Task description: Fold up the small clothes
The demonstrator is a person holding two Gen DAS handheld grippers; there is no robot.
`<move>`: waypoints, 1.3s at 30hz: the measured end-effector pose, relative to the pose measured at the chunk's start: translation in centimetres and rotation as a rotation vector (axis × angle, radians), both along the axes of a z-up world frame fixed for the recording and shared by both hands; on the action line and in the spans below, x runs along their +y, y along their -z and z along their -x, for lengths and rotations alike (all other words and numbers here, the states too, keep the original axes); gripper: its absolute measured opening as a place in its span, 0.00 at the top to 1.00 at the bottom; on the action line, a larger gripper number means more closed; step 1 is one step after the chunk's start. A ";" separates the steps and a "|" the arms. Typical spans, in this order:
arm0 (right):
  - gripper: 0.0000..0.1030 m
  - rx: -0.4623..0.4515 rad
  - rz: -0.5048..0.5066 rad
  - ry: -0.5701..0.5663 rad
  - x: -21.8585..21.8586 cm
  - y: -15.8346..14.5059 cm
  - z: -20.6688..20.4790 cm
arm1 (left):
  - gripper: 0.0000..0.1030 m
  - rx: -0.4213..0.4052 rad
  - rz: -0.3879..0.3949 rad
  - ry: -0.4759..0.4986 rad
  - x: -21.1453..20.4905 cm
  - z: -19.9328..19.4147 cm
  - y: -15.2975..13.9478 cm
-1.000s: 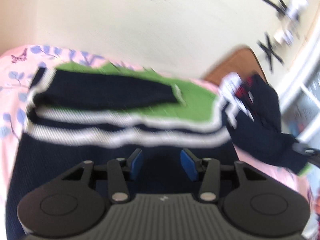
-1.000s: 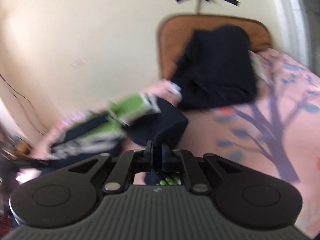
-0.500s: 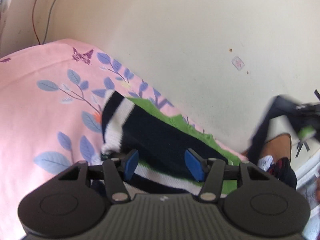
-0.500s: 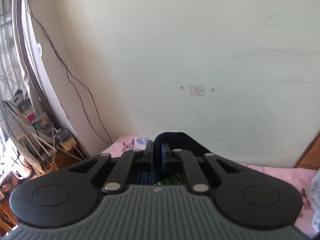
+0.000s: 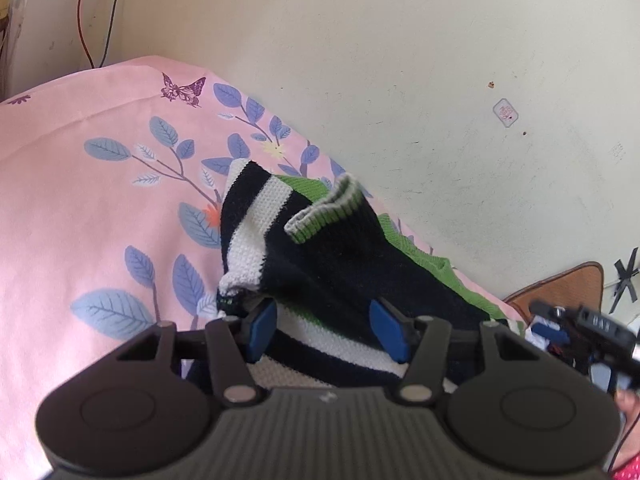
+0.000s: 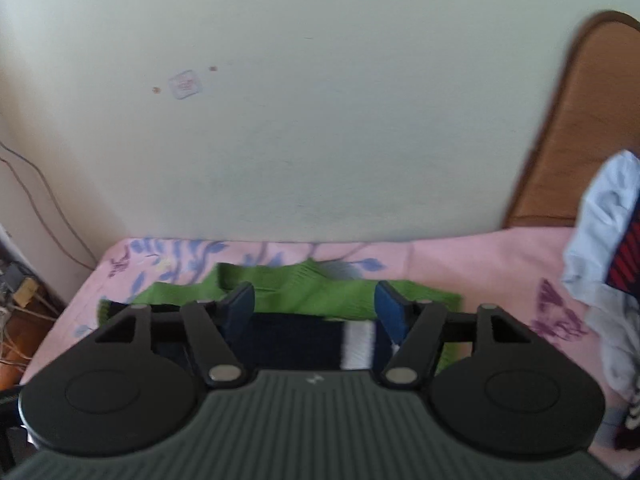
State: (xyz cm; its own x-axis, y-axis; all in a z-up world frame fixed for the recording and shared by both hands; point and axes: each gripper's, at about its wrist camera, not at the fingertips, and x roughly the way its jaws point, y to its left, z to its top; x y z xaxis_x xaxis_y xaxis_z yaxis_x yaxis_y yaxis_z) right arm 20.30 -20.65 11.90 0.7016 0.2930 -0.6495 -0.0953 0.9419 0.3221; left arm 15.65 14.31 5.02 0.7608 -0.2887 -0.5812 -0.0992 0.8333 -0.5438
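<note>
A small knitted sweater (image 5: pixel 332 264), navy with white stripes and green top, lies on the pink flowered bedsheet (image 5: pixel 80 184) against the wall. A navy sleeve with a green and grey cuff (image 5: pixel 328 212) is folded across it. My left gripper (image 5: pixel 326 332) is open just above the sweater's striped part, holding nothing. In the right wrist view the same sweater (image 6: pixel 304 300) lies flat below my right gripper (image 6: pixel 314 312), which is open and empty. The right gripper also shows at the right edge of the left wrist view (image 5: pixel 592 332).
A cream wall (image 6: pixel 320 120) rises directly behind the bed. A brown headboard (image 6: pixel 580 140) stands at the right, with a pile of other clothes (image 6: pixel 604 256) in front of it. Cables (image 6: pixel 48 208) and clutter sit past the bed's left edge.
My right gripper has opened and let go of the navy sleeve, which now lies folded over the sweater. The right gripper has drawn back. My left gripper stayed open over the sweater.
</note>
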 end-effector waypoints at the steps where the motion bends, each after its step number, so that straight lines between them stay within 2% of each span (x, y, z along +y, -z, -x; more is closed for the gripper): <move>1: 0.30 0.020 0.002 0.015 -0.7 0.9 0.5 | 0.49 0.005 -0.003 -0.001 0.0 -0.1 0.1; 3: 0.28 0.056 0.001 0.032 -1.6 2.4 1.3 | 0.49 0.015 -0.004 -0.002 -0.1 -0.2 0.4; 4: 0.30 0.073 -0.011 0.028 -1.7 3.2 1.5 | 0.49 0.017 -0.007 -0.002 -0.1 -0.2 0.5; 5: 0.36 0.084 -0.023 0.017 -1.8 3.9 1.9 | 0.49 0.017 -0.013 0.000 -0.1 -0.2 0.6; 6: 0.78 0.075 -0.002 0.004 -1.7 4.1 2.6 | 0.49 0.015 -0.021 0.002 -0.2 -0.2 0.6; 7: 0.90 0.047 0.033 -0.001 -1.6 4.1 3.2 | 0.49 0.013 -0.029 0.004 -0.3 -0.2 0.6; 10: 0.91 -0.020 0.129 0.067 -2.3 3.7 4.3 | 0.49 0.010 -0.056 0.009 -0.7 -0.2 0.6; 12: 0.90 0.015 0.104 0.089 -3.5 4.0 4.2 | 0.48 0.008 -0.070 0.015 -0.9 -0.2 0.6; 14: 0.82 0.021 0.112 0.079 -3.3 3.8 4.5 | 0.48 0.008 -0.076 0.017 -1.1 -0.1 0.5; 15: 0.76 -0.007 0.131 0.076 -3.1 3.4 5.2 | 0.48 0.008 -0.076 0.018 -1.1 -0.1 0.5; 16: 0.62 -0.036 0.133 0.073 -2.7 3.0 5.8 | 0.48 0.008 -0.076 0.018 -1.0 -0.1 0.5; 18: 0.52 -0.093 0.109 0.071 -2.4 1.8 7.7 | 0.48 0.008 -0.080 0.018 -1.1 -0.1 0.5; 21: 0.52 -0.139 0.082 0.013 -1.3 1.3 10.3 | 0.46 0.003 -0.109 0.023 -1.5 -0.1 0.5; 23: 0.52 -0.133 0.080 -0.027 -0.8 1.8 11.6 | 0.45 -0.005 -0.140 0.027 -1.9 -0.1 0.6; 25: 0.55 -0.094 0.147 -0.040 -0.4 3.0 11.8 | 0.45 -0.011 -0.172 0.033 -2.4 0.0 0.6; 26: 0.56 -0.054 0.220 -0.012 -0.3 4.3 11.2 | 0.44 -0.013 -0.185 0.036 -2.6 0.0 0.6; 27: 0.56 -0.074 0.221 0.014 -1.0 4.9 11.7 | 0.44 -0.015 -0.194 0.038 -2.7 0.0 0.6; 30: 0.56 -0.050 0.148 0.066 -2.7 4.3 12.8 | 0.42 -0.018 -0.202 0.044 -2.8 0.1 0.6; 34: 0.57 -0.074 0.181 0.053 -1.6 3.2 15.4 | 0.37 -0.018 -0.215 0.054 -3.1 0.1 0.6; 39: 0.54 -0.101 0.102 0.038 -1.0 2.8 18.2 | 0.34 -0.020 -0.242 0.062 -3.5 0.1 0.5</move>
